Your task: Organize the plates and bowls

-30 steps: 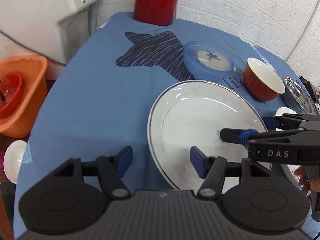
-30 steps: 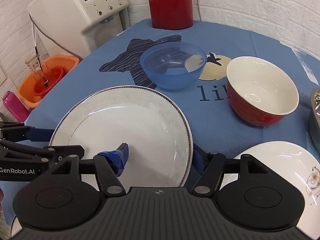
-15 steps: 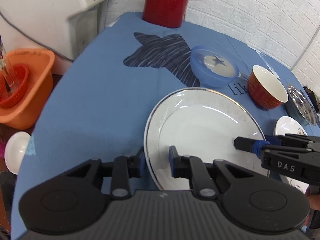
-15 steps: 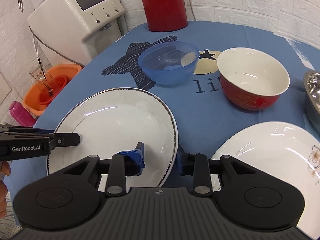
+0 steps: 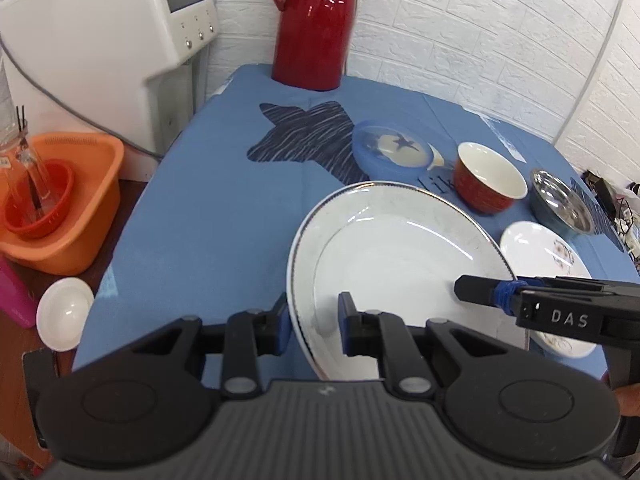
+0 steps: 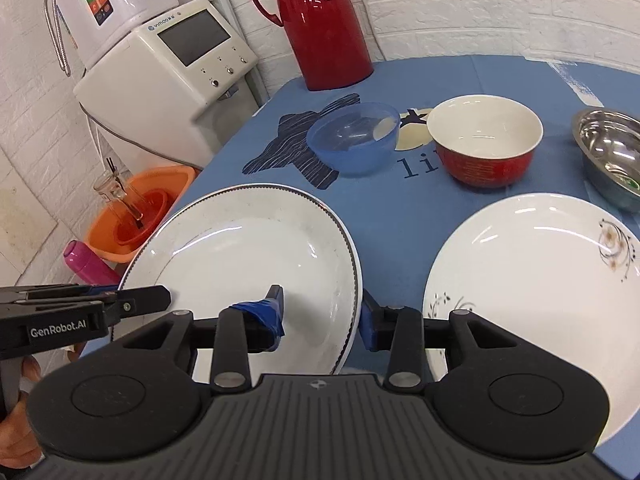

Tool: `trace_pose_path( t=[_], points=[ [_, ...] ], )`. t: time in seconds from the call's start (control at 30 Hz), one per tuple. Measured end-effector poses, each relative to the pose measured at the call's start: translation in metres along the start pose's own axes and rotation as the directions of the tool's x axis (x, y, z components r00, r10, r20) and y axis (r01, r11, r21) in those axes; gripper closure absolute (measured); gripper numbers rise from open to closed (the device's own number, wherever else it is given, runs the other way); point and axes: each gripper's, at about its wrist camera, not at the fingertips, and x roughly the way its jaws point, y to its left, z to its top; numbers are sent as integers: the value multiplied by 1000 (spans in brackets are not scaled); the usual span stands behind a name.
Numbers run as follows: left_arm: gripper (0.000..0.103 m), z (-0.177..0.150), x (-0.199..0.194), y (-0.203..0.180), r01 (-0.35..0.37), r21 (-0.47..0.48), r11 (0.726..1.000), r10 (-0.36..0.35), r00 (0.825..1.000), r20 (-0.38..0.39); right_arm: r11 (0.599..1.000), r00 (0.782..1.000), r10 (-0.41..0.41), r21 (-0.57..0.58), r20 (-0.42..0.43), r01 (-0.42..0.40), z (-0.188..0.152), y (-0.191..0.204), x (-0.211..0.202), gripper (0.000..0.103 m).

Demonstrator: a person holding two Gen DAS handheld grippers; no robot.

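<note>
Both tools pinch the large white plate by opposite edges: the left tool has its blue pads closed over the rim on its side, and the right tool clamps the rim facing the floral plate. The large plate looks lifted and tilted above the blue tabletop, though whether its far edge rests on the cloth I cannot tell. The likely aim is stacking it with the floral plate just beside it. To do that well, keep both grips firm and level, move the two tools together so the rim does not twist out, and clear the red bowl and steel bowl.
</note>
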Motion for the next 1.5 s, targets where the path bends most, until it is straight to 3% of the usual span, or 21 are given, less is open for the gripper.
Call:
trace_pose_path(
  t=[0.6, 0.73, 0.8, 0.87, 1.13, 1.33, 1.5],
  points=[
    [90, -112, -54, -19, 25, 20, 999, -25, 999, -32, 999, 999, -45, -28, -22, 45, -94, 19, -49, 72],
    [89, -117, -58, -19, 31, 21, 999, -31, 999, -13, 999, 999, -38, -23, -13, 38, -98, 20, -51, 72],
    [76, -117, -58, -16, 58, 14, 998, -58, 998, -11, 999, 999, -38, -34, -15, 37, -98, 21, -50, 71],
    [56, -116, -57, -14, 97, 7, 995, -97, 995, -9, 999, 999, -34, -36, -15, 33, -97, 21, -48, 71],
    [46, -113, -66, -5, 159, -34, 987, -160, 987, -18, 999, 999, -41, 1, -16, 41, -98, 12, -47, 72],
    [45, -111, -66, 4, 142, -38, 989, -144, 989, -32, 999, 999, -46, -8, -23, 46, -97, 13, -46, 72],
    [44, -109, -81, 0, 117, 10, 993, -118, 993, 19, 999, 999, -50, -7, -17, 50, -96, 11, -51, 72]
  ],
)
